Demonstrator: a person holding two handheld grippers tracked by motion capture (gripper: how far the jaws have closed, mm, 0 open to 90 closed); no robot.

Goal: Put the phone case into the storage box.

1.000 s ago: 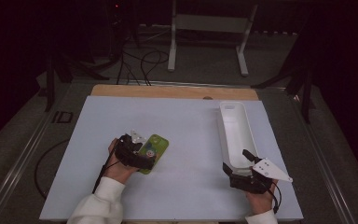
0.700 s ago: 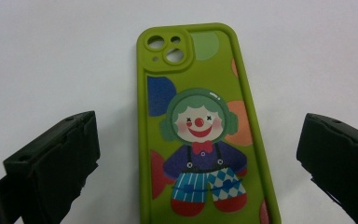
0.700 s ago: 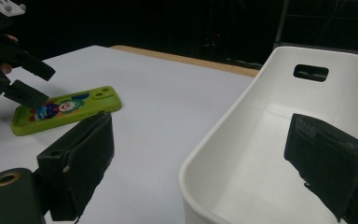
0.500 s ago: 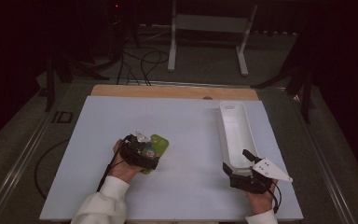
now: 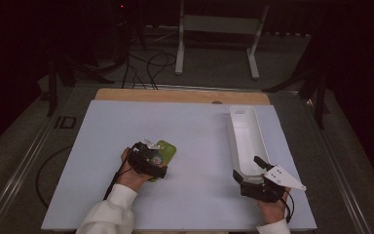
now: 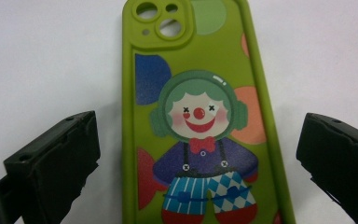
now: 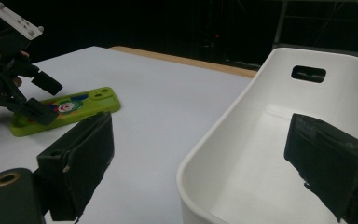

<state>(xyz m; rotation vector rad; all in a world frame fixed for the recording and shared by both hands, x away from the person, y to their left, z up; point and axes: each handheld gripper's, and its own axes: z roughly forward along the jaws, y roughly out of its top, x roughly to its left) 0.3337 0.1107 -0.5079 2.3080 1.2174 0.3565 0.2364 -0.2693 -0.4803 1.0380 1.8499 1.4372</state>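
Note:
A green phone case (image 6: 200,121) with a clown picture lies flat on the white table, camera cutout pointing away. My left gripper (image 6: 199,123) is open over its lower half, one jaw on each side and neither touching its edges. From above, the left gripper (image 5: 148,163) covers the near end of the phone case (image 5: 168,150). My right gripper (image 7: 205,140) is open too, straddling the near wall of a long white tray (image 7: 279,121). In the high view the right gripper (image 5: 247,169) sits at the near end of the tray (image 5: 246,131).
The white board (image 5: 195,122) covers most of a wooden table (image 5: 175,95). The tray has a handle slot at its far end and nothing inside. Beyond the table are a dark floor, cables and a metal stand (image 5: 214,29).
My left gripper has slid a little to the right and nearer, covering more of the phone case. The right gripper and tray have stayed put.

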